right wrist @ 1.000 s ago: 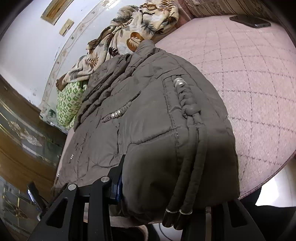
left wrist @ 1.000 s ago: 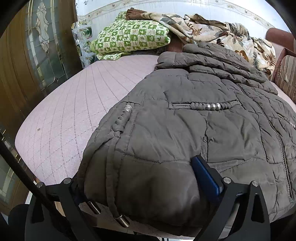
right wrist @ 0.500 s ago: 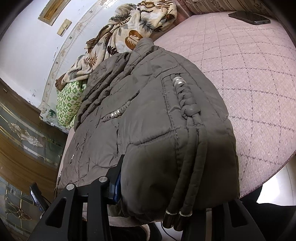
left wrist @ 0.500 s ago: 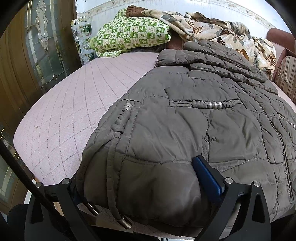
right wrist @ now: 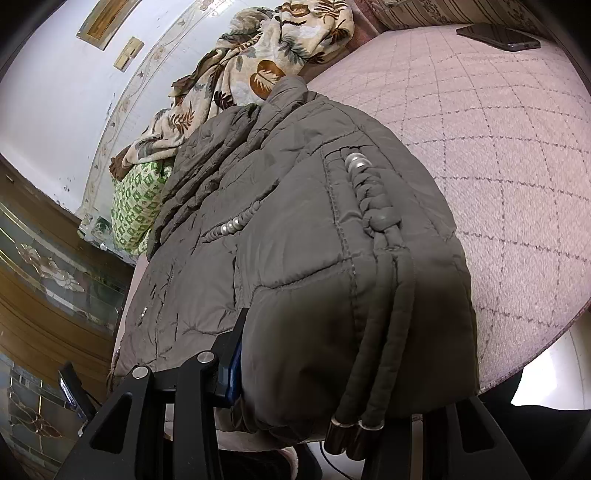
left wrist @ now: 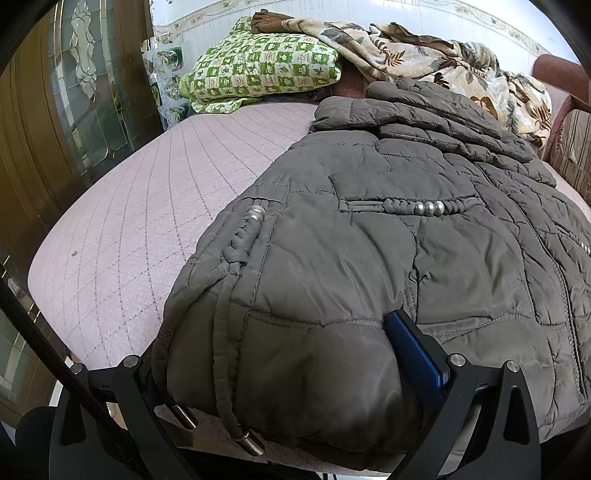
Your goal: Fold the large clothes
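Note:
A grey-brown padded jacket lies spread on the pink quilted bed, its hem at the near edge. My left gripper is shut on the jacket's bottom left corner; the blue pad presses into the fabric. Drawcords with metal tips hang from the hem. In the right wrist view my right gripper is shut on the jacket's bottom right corner, with metal cord tips dangling. Its right finger is hidden behind the fabric.
A green checked pillow and a leaf-print blanket lie at the head of the bed. A wooden glass-panelled door stands at left. A dark phone lies on the bed at far right. A striped cushion is at right.
Both grippers have shifted slightly, holding the hem; the jacket's near edge has lifted a little and the view has dropped somewhat. Both grips are unchanged.

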`<state>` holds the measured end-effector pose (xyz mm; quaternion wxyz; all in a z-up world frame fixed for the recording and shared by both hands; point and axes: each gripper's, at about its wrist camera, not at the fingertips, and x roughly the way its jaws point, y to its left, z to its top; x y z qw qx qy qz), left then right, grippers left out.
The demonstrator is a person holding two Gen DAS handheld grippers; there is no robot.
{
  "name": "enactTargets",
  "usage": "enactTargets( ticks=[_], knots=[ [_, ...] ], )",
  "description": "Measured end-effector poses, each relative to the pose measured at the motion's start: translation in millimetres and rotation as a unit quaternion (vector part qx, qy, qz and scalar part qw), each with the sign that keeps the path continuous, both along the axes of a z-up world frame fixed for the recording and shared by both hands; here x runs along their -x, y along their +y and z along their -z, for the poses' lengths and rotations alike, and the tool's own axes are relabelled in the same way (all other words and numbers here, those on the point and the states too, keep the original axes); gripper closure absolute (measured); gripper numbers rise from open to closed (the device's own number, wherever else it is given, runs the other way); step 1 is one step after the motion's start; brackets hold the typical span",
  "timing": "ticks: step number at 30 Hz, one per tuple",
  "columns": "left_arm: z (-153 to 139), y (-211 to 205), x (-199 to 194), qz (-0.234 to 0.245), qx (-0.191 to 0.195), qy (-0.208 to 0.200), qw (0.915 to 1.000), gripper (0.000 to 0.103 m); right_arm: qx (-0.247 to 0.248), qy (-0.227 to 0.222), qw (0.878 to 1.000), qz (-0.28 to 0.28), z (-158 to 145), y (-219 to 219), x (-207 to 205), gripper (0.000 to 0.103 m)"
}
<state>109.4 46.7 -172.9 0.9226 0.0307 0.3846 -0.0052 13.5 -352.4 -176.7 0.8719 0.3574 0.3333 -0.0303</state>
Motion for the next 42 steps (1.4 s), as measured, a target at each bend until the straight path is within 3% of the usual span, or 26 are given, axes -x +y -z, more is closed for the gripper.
enactTargets(
  ticks=[22, 42],
  knots=[
    [0.7, -2.0, -0.6, 0.001, -0.002, 0.0, 1.0, 0.003, 0.009, 0.002, 1.0, -0.002, -0.6, -1.0, -2.3, 0.058],
    [-3.2, -5.4, 5.0, 0.016, -0.007, -0.007, 0.9998, 0.015, 0.009, 0.002, 1.0, -0.002, -1.0, -0.6, -2.1, 0.058]
  ],
)
